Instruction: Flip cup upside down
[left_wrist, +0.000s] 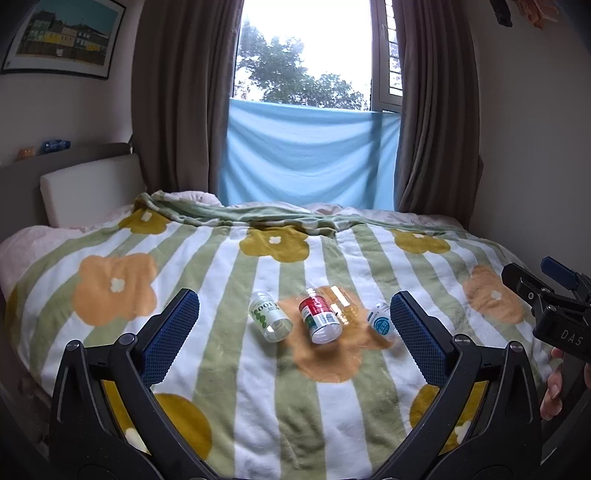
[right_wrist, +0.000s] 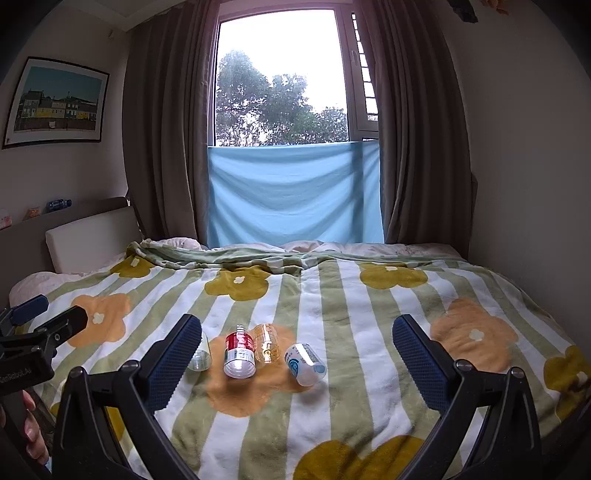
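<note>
Two grippers, left gripper and right gripper, hang wide and empty over the bed's near edge. Beyond, mid-bed, four cups lie tipped on a soft blanket (poor footing): an upended cup could topple or roll away.

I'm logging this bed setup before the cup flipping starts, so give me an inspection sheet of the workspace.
Surface: striped floral blanket spread over a bed.
Job's things: four cups lying on their sides: green-print cup, red-label cup, clear orange cup, blue-label cup.
Clutter: nothing seen.
Grippers: left gripper and right gripper hover with jaws wide open, empty.
Cables: nothing seen.
Surroundings: window, brown curtains, blue cloth, framed picture, headboard.
</note>
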